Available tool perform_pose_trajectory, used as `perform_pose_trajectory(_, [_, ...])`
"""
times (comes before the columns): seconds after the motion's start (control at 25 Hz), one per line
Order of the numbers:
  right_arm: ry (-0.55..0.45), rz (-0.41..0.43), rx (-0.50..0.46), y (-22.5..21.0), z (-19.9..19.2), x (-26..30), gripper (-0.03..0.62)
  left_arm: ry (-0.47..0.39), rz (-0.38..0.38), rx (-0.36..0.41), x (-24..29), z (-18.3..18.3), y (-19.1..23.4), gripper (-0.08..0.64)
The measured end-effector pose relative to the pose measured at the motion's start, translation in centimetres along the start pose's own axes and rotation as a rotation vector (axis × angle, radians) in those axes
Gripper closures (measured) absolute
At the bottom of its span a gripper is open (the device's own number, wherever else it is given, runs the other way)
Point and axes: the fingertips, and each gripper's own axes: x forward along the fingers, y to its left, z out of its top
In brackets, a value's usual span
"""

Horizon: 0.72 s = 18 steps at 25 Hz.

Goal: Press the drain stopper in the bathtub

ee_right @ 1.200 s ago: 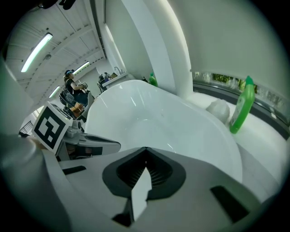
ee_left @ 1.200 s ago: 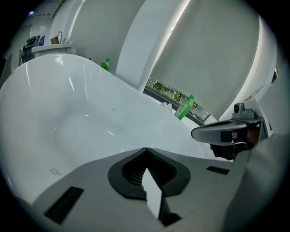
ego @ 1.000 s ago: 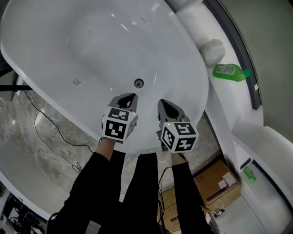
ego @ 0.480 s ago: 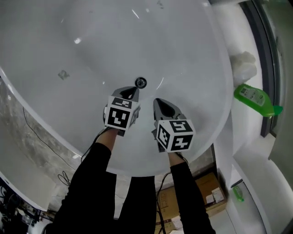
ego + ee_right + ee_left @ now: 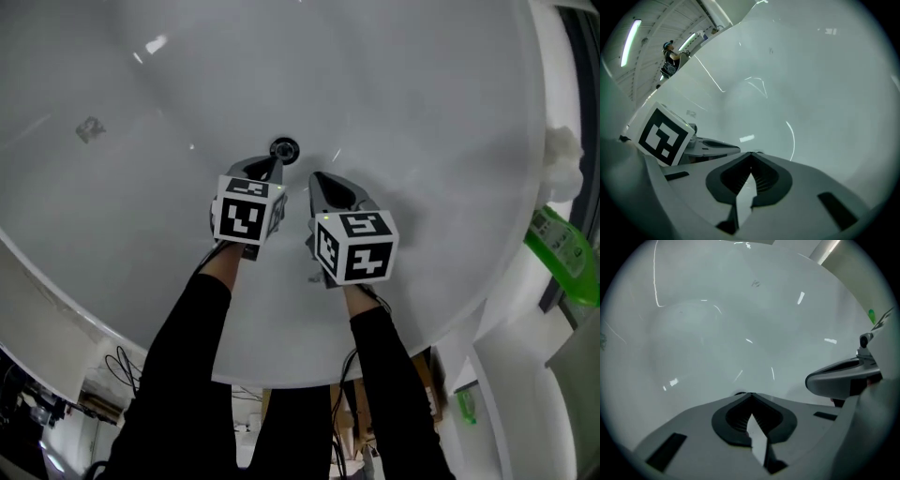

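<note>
A glossy white bathtub [image 5: 422,112] fills the view, with a green bottle [image 5: 561,246] on its ledge at 3 o'clock. The drain stopper [image 5: 284,149] lies just at 12 o'clock from the left gripper [image 5: 271,168], whose jaws are pinched together, empty. The right gripper [image 5: 321,180], likewise closed on nothing, hangs beside it.

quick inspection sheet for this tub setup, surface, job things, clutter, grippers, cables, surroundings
Surface: white bathtub, glossy; small mark on its inner surface.
Job's things: drain stopper, uncovered; contact with it cannot be told.
Clutter: green bottle on the ledge at right.
Grippers: left gripper jaws together, empty, tip just by the stopper; right gripper jaws together, empty, beside it.
Cables: dark cables on the floor outside the tub.
Surroundings: ceiling strip light.
</note>
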Motion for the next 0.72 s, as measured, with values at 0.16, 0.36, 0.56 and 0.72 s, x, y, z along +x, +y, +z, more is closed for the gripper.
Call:
perform_pose_trajectory(0.16, [0.046,0.011,-0.024,-1.0,-0.9,2.3,0.59,0.021,0.007,-0.07,2.8,-1.2,0.9,0.555])
perform_pose_trajectory(0.36, [0.079,0.022,-0.031,-1.5,-1.8,5.0,0.589,0.052,0.021,-0.073,5.9,-2.9,1.9,0.555])
perform_pose_trajectory(0.56, [0.092,0.018,-0.011,-2.2,-2.4,6.6,0.589,0.057,0.041,-0.073,8.1,-4.2,2.5,0.555])
perform_pose_trajectory(0.72, [0.109,0.029,0.0,-2.7,-3.0,7.1,0.589,0.073,0.058,-0.094,9.5,-4.8,2.7,0.555])
